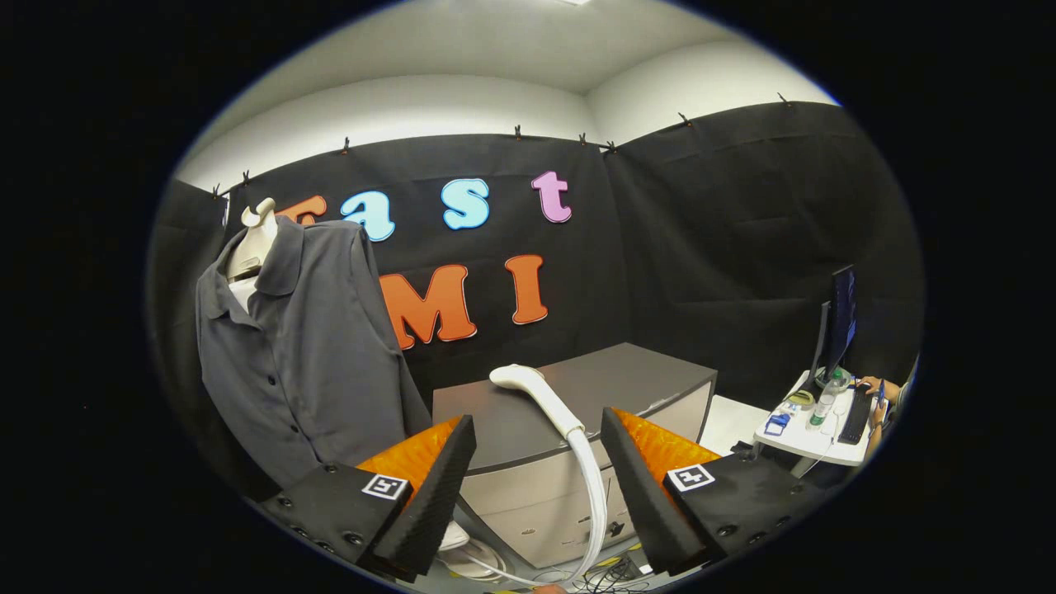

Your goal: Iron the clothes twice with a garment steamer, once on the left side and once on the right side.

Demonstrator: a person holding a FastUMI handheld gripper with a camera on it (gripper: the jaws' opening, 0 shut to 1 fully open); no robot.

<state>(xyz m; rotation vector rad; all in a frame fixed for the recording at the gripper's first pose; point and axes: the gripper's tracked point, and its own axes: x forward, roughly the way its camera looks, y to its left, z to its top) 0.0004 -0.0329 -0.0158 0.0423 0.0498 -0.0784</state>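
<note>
The hand-held gripper (536, 487) points level toward a grey cabinet, its two black fingers (429, 503) spread wide apart and holding nothing. The white garment steamer (540, 396) lies on the surface (643, 375) of that cabinet, just ahead of the fingers and in line with the gap between them; its head points toward the left and its handle comes back toward the fingers. A white hose (596, 503) runs from the handle down over the cabinet's front edge, passing between the fingers to the floor. To the left, beyond the left finger and well apart from the steamer, a grey polo shirt (301, 346) hangs on a pale mannequin (252, 239). Far to the right, a person's hand (874, 386) rests at a small white desk (804, 441) carrying a monitor (841, 318) and a keyboard (855, 417).
</note>
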